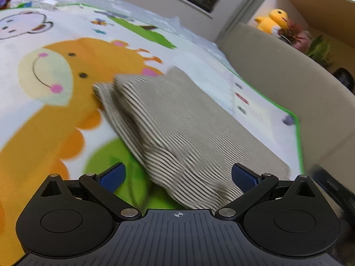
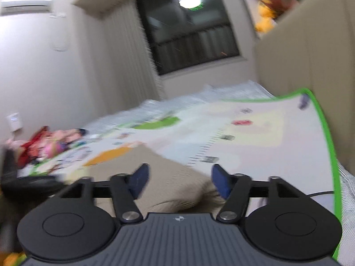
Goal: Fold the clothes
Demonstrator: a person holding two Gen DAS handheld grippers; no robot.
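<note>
Lying on the cartoon play mat (image 1: 44,110), near its green-bordered right edge, we find the striped garment (image 1: 177,128), beige with thin dark lines, bunched into thick folds at its near end and flatter toward the far right corner. Our left gripper (image 1: 177,177) hangs just above that bunched end with its blue pads (image 1: 112,176) spread wide on either side of the cloth; they do not press on it. Our right gripper (image 2: 179,180) stands at a middling width, its blue pads (image 2: 139,180) apart, with a blurred beige fold of the garment (image 2: 168,173) showing below and between them; no grip on it is visible.

Only the left wrist view gives us the stripes sharply, the orange giraffe (image 1: 73,73) and the monkey face (image 1: 20,24) printed on the mat, and a white charger (image 1: 48,4) at the far edge. The right wrist view alone shows the dark window (image 2: 188,28) with a reflected ceiling lamp, the wall air conditioner (image 2: 26,4), and a heap of red and pink things (image 2: 48,146) at the mat's left side. Both show the yellow plush toy (image 1: 273,20) on the ledge beyond the beige headboard (image 1: 288,84). The small labels along the mat's printed ruler are too blurred to read.
</note>
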